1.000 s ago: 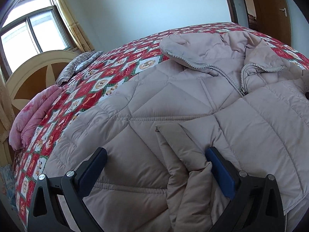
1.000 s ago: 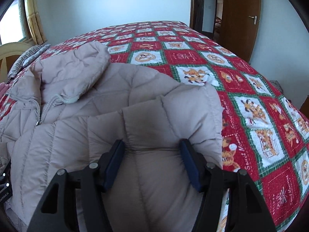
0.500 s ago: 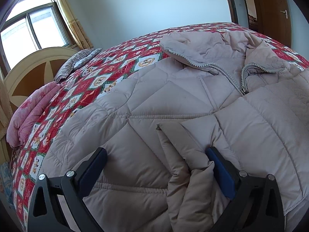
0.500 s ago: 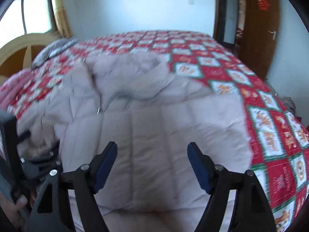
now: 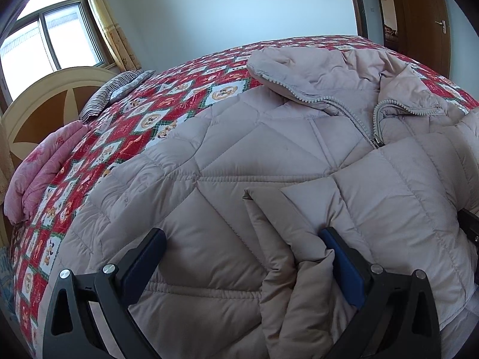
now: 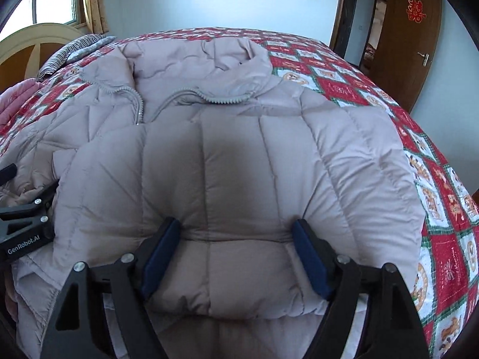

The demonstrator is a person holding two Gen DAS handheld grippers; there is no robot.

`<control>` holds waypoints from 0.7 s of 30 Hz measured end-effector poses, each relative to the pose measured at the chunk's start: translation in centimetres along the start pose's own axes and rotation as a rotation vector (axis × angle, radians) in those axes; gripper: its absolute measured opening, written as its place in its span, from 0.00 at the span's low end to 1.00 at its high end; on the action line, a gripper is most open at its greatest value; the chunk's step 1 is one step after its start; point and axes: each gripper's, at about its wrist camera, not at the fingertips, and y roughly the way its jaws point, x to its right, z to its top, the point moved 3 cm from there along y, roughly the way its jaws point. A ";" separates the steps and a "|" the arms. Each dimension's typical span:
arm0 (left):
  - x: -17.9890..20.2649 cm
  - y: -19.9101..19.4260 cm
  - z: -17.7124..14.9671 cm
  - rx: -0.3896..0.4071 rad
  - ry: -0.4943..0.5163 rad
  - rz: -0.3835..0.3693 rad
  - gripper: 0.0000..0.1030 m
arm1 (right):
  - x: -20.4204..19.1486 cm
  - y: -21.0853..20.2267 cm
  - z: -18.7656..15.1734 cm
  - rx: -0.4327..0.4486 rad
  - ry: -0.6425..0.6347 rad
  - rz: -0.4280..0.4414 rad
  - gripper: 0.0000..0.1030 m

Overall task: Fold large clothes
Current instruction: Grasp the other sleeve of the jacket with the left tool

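Your right gripper (image 6: 236, 245) hovers low over the folded-in right side of the padded jacket (image 6: 233, 155); its jaws are opening, padding bulges up between the blue pads (image 6: 160, 254), and whether they press it you cannot tell. At nine o'clock in that view your left gripper (image 6: 27, 209) pokes in at the jacket's edge. From the left wrist, your left gripper (image 5: 245, 257) stands wide apart, its right pad (image 5: 341, 263) against a folded sleeve cuff (image 5: 278, 227) lying on the jacket front. Farther out, at twelve to one o'clock, the half-open zipper (image 5: 375, 140) runs up to the collar (image 5: 299, 74). The jacket lies spread on the red patterned bedspread (image 5: 167, 107). At nine o'clock sits a pink quilt (image 5: 45, 167), and at ten o'clock a striped pillow (image 5: 116, 89) against the headboard (image 5: 45, 101).
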 end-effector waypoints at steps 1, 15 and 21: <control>-0.1 0.0 0.0 -0.003 -0.001 -0.004 0.99 | 0.0 0.1 0.0 -0.001 -0.001 -0.002 0.78; -14.5 -6.5 -4.3 0.032 -0.089 0.073 0.99 | -0.3 0.0 0.0 0.006 -0.010 -0.011 0.80; -26.0 -8.6 -10.7 -0.007 -0.187 0.269 0.99 | -0.3 -1.5 0.0 0.011 -0.024 0.002 0.81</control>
